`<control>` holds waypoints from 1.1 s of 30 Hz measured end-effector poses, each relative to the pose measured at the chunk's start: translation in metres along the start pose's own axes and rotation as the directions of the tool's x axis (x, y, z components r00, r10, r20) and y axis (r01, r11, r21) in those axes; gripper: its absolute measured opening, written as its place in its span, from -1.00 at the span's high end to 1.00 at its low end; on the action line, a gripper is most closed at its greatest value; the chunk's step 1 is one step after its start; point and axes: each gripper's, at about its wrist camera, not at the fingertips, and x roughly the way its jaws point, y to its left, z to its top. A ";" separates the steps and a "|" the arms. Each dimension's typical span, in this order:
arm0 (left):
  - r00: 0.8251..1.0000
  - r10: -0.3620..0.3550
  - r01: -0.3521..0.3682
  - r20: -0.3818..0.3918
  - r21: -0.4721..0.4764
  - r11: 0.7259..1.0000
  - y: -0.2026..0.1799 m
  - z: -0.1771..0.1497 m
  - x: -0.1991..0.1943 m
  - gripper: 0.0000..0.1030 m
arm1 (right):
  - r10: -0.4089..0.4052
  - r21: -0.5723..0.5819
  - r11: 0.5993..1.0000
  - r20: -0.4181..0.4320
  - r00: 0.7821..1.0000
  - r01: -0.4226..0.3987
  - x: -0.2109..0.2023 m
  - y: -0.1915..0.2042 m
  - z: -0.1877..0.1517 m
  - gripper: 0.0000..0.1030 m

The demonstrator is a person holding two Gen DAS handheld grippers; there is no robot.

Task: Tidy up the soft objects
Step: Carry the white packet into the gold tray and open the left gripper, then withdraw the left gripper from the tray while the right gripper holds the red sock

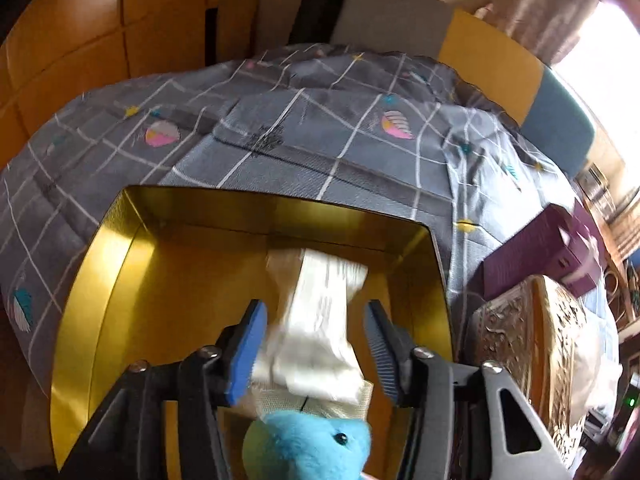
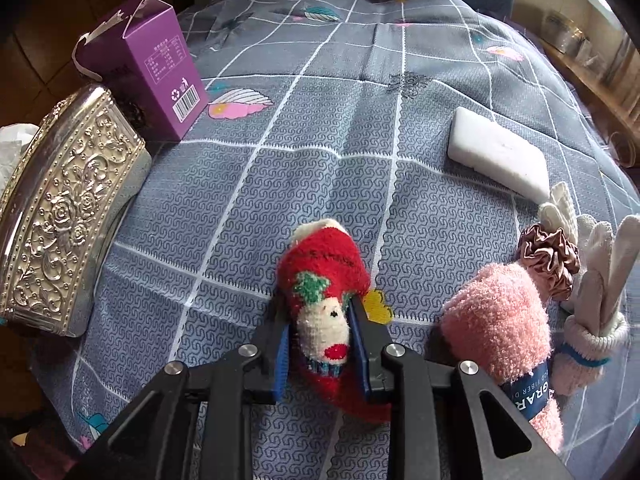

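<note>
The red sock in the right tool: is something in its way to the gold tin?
No single view shows the whole way. The right tool grips the red sock. To its left stand a silver box and a purple carton. The gold tin appears only beyond them.

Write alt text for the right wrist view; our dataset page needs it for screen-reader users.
The right gripper has its jaws closed on a red Christmas sock lying on a grey patterned bedspread. Right of it lie a pink fuzzy sock, a scrunchie and a white sponge; left, an embossed silver tin and purple carton.
</note>
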 end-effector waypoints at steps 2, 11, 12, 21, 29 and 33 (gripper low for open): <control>0.999 0.004 -0.006 0.042 0.038 0.999 -0.006 -0.005 -0.011 -0.22 | 0.000 0.010 1.000 0.002 1.000 0.000 0.000 -0.002 0.000 0.46; 0.991 0.011 -0.029 0.131 0.136 0.990 -0.027 -0.025 -0.052 -0.25 | -0.012 0.031 0.999 0.017 1.000 0.012 -0.001 -0.002 -0.002 0.46; 0.991 0.009 -0.028 0.134 0.143 0.989 -0.029 -0.028 -0.055 -0.25 | -0.012 0.036 0.999 0.019 1.000 0.011 -0.001 -0.003 -0.003 0.46; 0.986 -0.031 -0.004 0.166 0.203 0.979 -0.042 -0.049 -0.076 -0.25 | -0.007 0.097 0.995 0.015 1.000 0.006 -0.002 -0.010 0.002 0.47; 0.980 -0.064 0.020 0.186 0.228 0.973 -0.044 -0.058 -0.088 -0.25 | -0.003 0.174 0.985 -0.001 1.000 0.003 -0.002 -0.018 0.013 0.51; 0.980 -0.084 0.041 0.180 0.231 0.972 -0.043 -0.061 -0.090 -0.25 | -0.003 0.202 0.979 -0.011 1.000 0.005 -0.001 -0.025 0.024 0.51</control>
